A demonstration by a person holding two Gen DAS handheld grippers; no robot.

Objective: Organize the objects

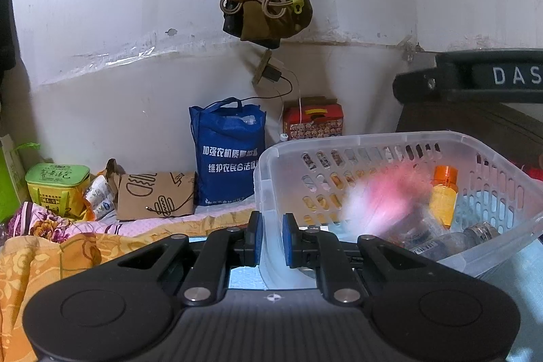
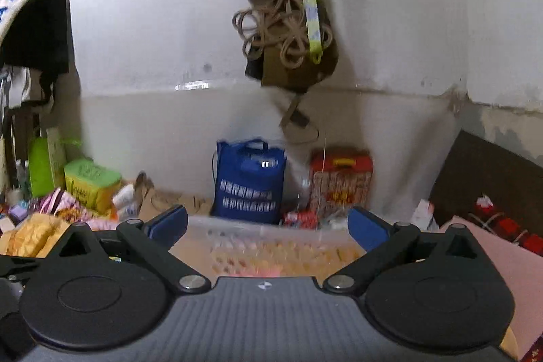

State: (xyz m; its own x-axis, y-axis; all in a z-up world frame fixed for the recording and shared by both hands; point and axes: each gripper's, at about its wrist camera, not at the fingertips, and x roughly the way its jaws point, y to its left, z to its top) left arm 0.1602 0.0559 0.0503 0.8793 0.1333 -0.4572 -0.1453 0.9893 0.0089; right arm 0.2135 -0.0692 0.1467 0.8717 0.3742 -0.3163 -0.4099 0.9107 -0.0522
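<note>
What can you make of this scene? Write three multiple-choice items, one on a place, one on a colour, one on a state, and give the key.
1. Where is the orange-capped bottle?
A. in the basket
B. in a drawer
C. on a wall hook

2. What colour is the bag by the wall?
A. green
B. blue
C. red

3. How does the right gripper stand?
A. shut on a cup
B. shut on nothing
C. open wide

Key: 1 A, the bottle leans inside the basket's perforated wall. 2 B, the bag is blue with white print. 3 C, the gripper's blue pads stand far apart and grip nothing.
</note>
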